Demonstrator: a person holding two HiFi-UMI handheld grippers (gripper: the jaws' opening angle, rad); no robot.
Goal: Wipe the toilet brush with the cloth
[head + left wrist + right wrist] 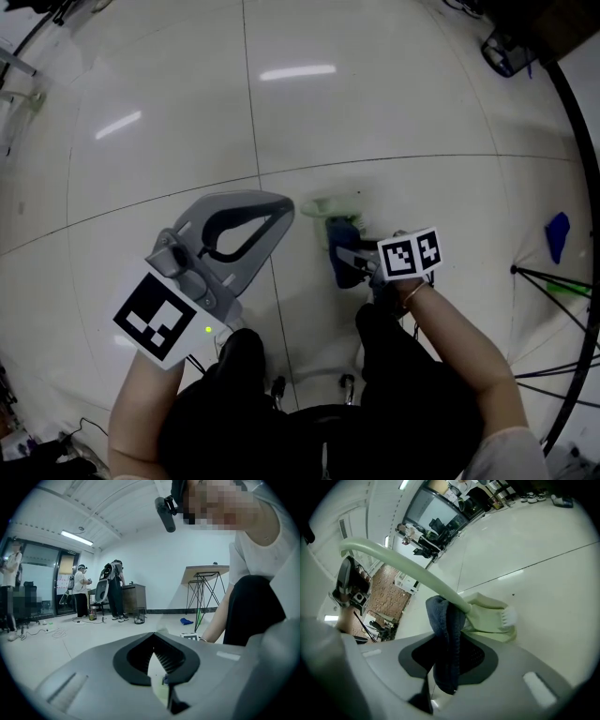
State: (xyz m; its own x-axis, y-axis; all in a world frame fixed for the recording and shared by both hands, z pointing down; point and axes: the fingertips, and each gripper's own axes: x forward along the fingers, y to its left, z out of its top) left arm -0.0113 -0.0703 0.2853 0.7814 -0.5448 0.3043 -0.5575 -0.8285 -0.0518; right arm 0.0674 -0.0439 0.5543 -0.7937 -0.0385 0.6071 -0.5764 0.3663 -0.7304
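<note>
A pale green toilet brush (490,616) stands in its holder on the white floor, and its curved handle (408,569) rises up to the left. In the head view the toilet brush (328,203) is a pale blur. My right gripper (449,641) is shut on a dark blue cloth (447,630), which hangs against the low part of the handle, just above the holder. The cloth (345,246) and right gripper (349,262) sit just below the brush. My left gripper (286,210) is shut, its tip right beside the brush; I cannot tell whether it touches. From the left gripper (152,635) only floor shows.
Black tripod legs (553,281) and a blue scrap (558,234) are on the floor to the right. A dark object (506,52) lies at the far right. Across the room stand people (115,590), a wire bin (139,616) and a table (206,569).
</note>
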